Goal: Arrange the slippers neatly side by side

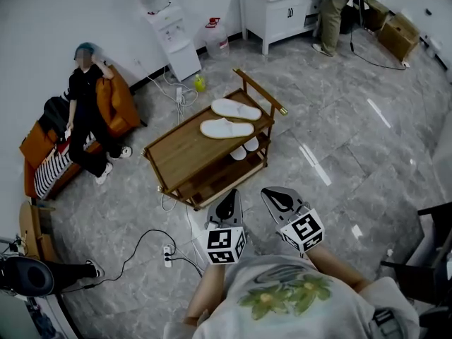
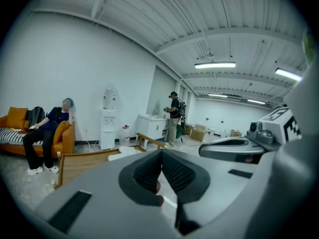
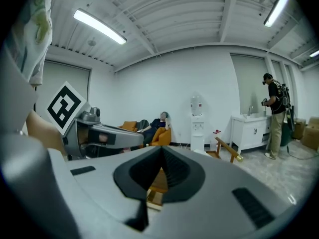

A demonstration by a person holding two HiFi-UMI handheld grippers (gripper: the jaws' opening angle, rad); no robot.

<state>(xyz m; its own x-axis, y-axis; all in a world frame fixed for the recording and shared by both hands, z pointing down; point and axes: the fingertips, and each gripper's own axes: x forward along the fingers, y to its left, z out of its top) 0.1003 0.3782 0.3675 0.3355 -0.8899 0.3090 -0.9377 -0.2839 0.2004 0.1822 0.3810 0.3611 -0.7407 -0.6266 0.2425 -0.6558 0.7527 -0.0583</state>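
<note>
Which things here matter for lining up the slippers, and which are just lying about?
Job: far slipper, near slipper, rack they lie on, left gripper and right gripper, both with jaws shut and empty.
Lying about: water dispenser, cabinet, sofa, power strip, jug.

The counter [image 1: 185,150] stands at my twelve o'clock. On its top the far slipper [image 1: 235,109] lies just behind the near slipper [image 1: 226,128], side by side. A lower pair [image 1: 245,148] sits on the shelf beneath. The sofa [image 1: 119,108] is at ten o'clock, the cabinet [image 1: 275,13] at one.
</note>
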